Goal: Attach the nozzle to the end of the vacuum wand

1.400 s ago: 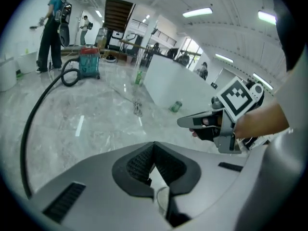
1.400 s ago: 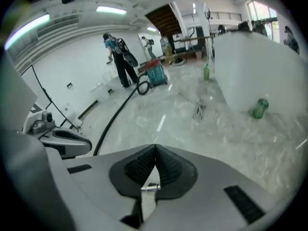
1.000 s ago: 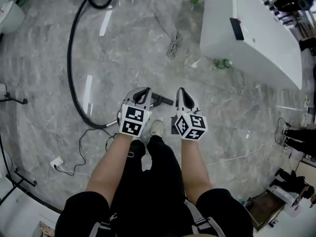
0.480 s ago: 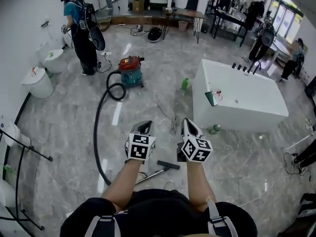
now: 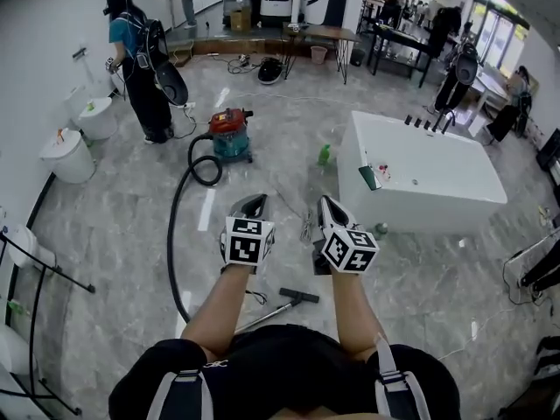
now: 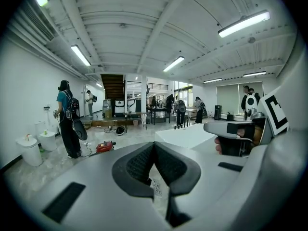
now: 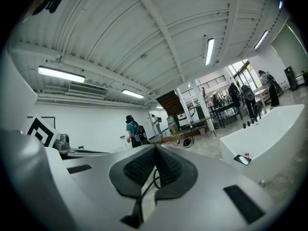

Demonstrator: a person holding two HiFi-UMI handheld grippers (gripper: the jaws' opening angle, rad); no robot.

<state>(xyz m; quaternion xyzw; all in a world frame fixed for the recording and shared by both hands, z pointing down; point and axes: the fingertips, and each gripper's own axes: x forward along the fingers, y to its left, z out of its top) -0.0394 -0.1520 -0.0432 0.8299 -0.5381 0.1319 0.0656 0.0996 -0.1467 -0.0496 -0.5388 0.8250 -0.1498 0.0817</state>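
The left hand-held gripper (image 5: 252, 201) and right hand-held gripper (image 5: 325, 203) were both closed on nothing, high above the floor (image 5: 420, 287), where the nozzle (image 5: 299, 296) apparently already sat on the vacuum wand (image 5: 265, 314), so the next move probably called only for checking the joint.

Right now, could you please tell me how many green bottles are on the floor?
2: one green bottle stands left of the white bathtub, a second bottle sits at its near corner; others may be hidden.
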